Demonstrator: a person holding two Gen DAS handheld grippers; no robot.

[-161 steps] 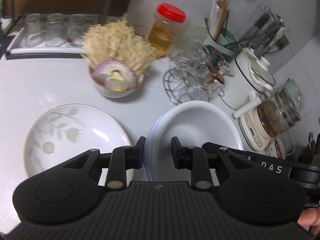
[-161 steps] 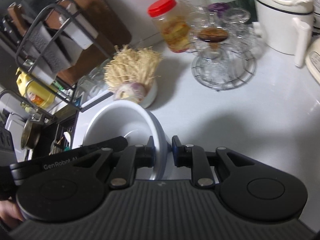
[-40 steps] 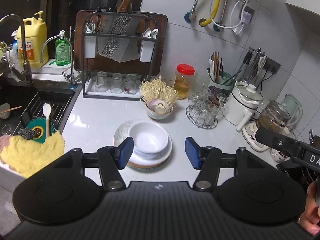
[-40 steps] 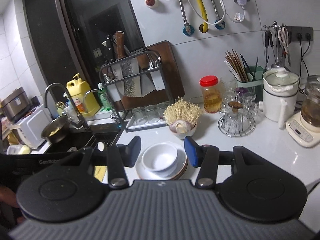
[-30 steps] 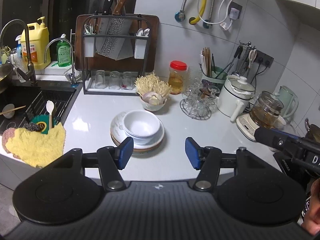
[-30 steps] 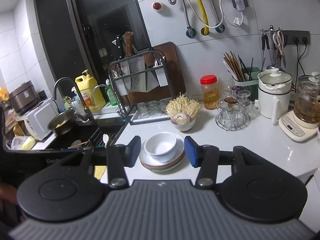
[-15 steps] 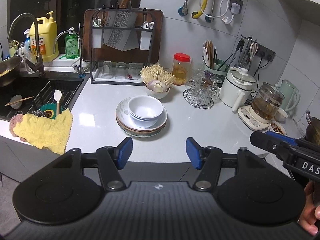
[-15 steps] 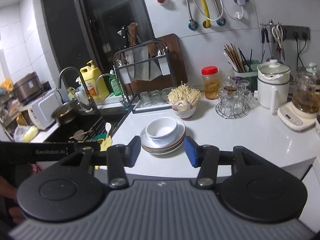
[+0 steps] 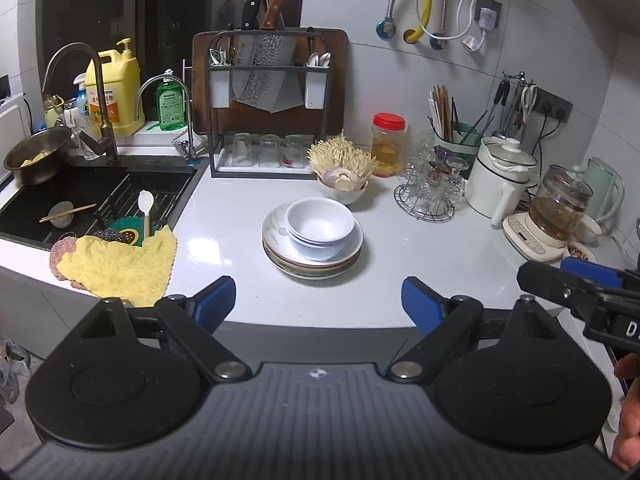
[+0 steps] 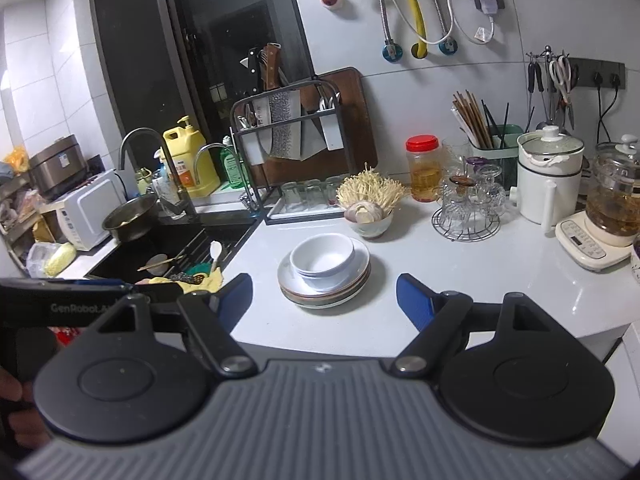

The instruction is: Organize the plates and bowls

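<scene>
Your stacked bowls sit nested on the stack of plates in the middle of the white counter, with the small bowl of enoki mushrooms just beyond them and the glass rack to the right. From your left wrist view you get the whole sink on the left, with a yellow cloth draped over its near edge, and the tip of your right gripper reaching in at the right edge beside your hand. The right wrist view instead takes in the dark window, a white microwave and a rice cooker far left beyond the sink, and shows the arm of your left gripper crossing its lower left. Your left gripper has just been opening: its blue pads stand wide apart with nothing between them, hanging at the near edge of the counter, well short of the stack. Your right gripper has also just been opening, its pads spread wide, holding and touching nothing, with the plates seen beyond the gap.
</scene>
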